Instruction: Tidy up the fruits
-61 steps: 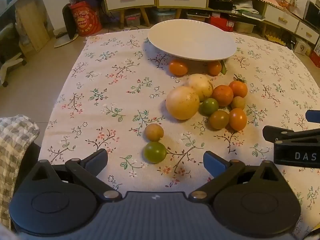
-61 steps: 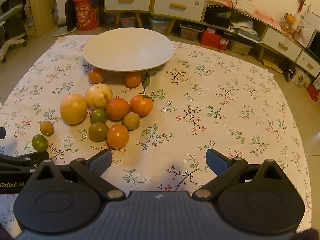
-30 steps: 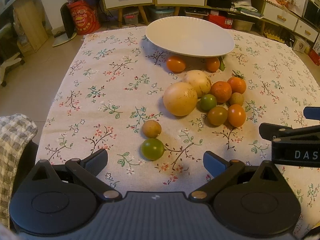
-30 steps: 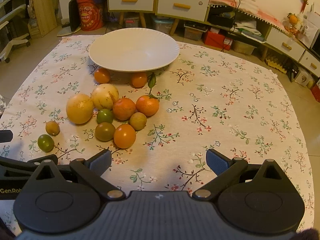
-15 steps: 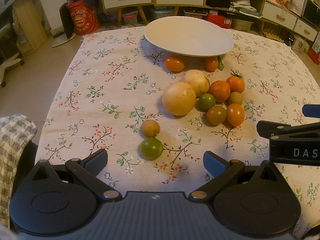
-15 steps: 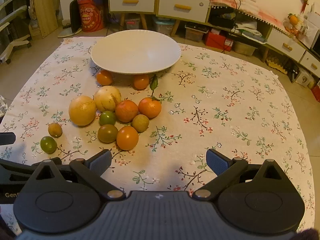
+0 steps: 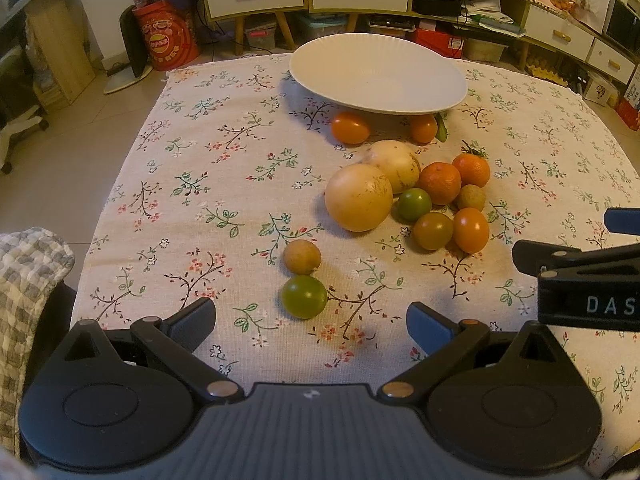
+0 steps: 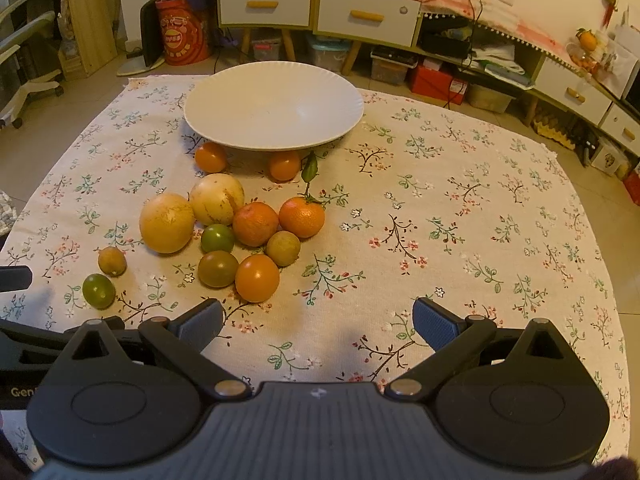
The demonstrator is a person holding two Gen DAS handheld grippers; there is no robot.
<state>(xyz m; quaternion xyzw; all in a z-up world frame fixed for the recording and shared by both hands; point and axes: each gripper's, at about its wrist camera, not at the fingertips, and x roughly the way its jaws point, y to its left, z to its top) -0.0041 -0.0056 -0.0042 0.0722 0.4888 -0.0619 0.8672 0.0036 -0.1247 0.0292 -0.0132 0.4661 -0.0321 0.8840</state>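
Fruit lies loose on the floral-print tablecloth [image 8: 460, 208], and the wide white fluted plate [image 8: 240, 92] at 12 o'clock holds nothing, so you look to be at the very start: nothing picked yet. Your left gripper [image 7: 311, 322] is spread wide and empty, with the small round green fruit [image 7: 304, 296] just ahead at 12 o'clock and the small tan round fruit [image 7: 302, 256] just beyond it. Your right gripper [image 8: 318, 316] is likewise spread and empty, hanging above bare cloth; the main cluster sits at its 11 o'clock, led by the smooth orange tomato-like fruit [image 8: 257, 277].

For the next move, the green fruit seems the easiest: lower the left gripper so the pads bracket it at its widest, then close gently, since a round fruit on cloth may roll. Carrying it to the plate means passing over the large yellow-tan round fruit [image 7: 358, 197], so lift clear first. Two small orange fruits [image 8: 211, 157] sit tucked against the plate's near edge; approach them low, or you may knock the rim.

Readable writing: "DAS" in white on the right gripper's body in the left wrist view, and "Gen" on the left gripper's body in the right wrist view. The red bag [image 8: 182, 36] at 11 o'clock carries print too small to read.
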